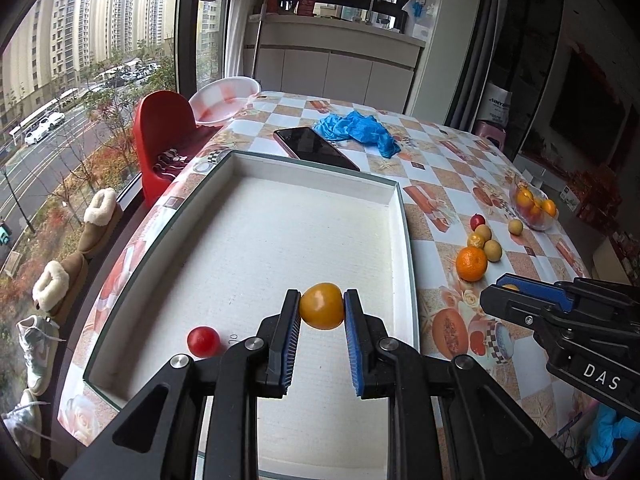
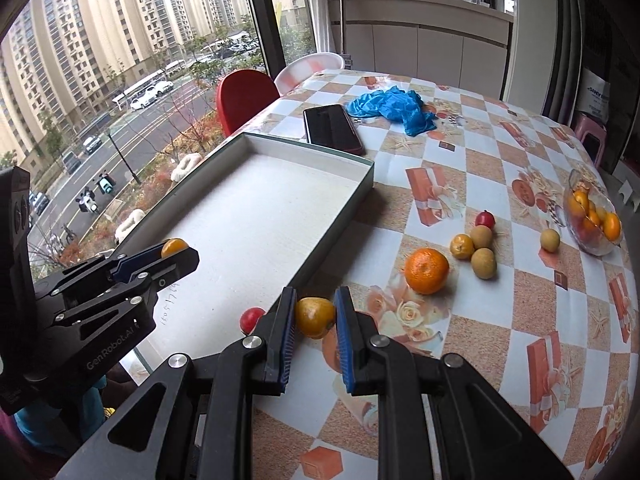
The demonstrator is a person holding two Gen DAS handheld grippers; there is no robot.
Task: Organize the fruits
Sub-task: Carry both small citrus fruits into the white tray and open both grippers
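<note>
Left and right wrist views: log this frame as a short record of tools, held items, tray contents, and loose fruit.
left tool: shut on yellow-orange fruit, above the tray
right tool: shut on yellow pear-shaped fruit, over the table beside the tray's edge
white tray: one small red fruit inside
loose on tablecloth: large orange, several small yellow fruits, one small red one
glass bowl: holds orange fruits
other: phone, blue gloves

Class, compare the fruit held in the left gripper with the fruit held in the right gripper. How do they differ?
The left gripper holds a round yellow-orange fruit; the right gripper holds a pear-shaped yellow fruit. The round fruit hangs over the white tray; the pear-shaped one is over the tablecloth, beside the tray's edge. Both are clamped between blue pads.
</note>
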